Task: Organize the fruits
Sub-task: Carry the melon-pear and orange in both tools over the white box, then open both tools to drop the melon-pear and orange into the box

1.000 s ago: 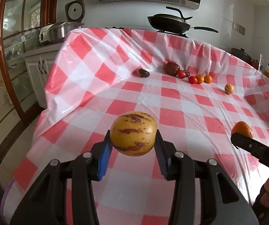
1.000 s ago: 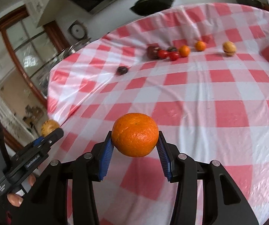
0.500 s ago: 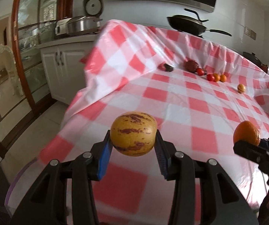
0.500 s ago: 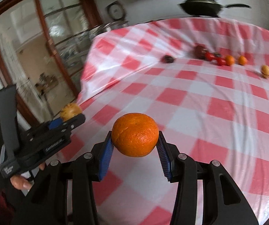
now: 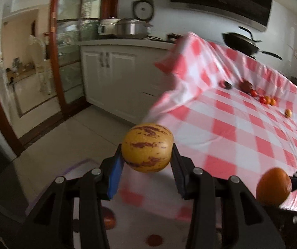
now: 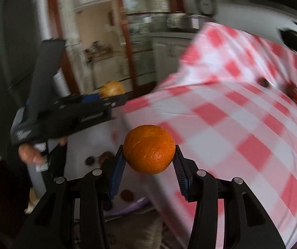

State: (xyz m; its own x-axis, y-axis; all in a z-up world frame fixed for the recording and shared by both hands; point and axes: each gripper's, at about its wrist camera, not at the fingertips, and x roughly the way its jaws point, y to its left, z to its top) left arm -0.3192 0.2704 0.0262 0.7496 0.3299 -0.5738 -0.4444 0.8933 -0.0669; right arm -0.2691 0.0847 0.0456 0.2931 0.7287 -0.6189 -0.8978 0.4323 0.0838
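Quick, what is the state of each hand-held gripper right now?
Left hand-held gripper: closed on the yellow striped fruit.
Right hand-held gripper: closed on the orange.

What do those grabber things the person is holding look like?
Each hand-held gripper is black plastic with two long fingers, shiny silver bolts at the joints and blue ribbed pads inside the tips. The left hand-held gripper and the right hand-held gripper look the same. From the side, the left one has a tall black handle and small white lettering, too blurred to read.
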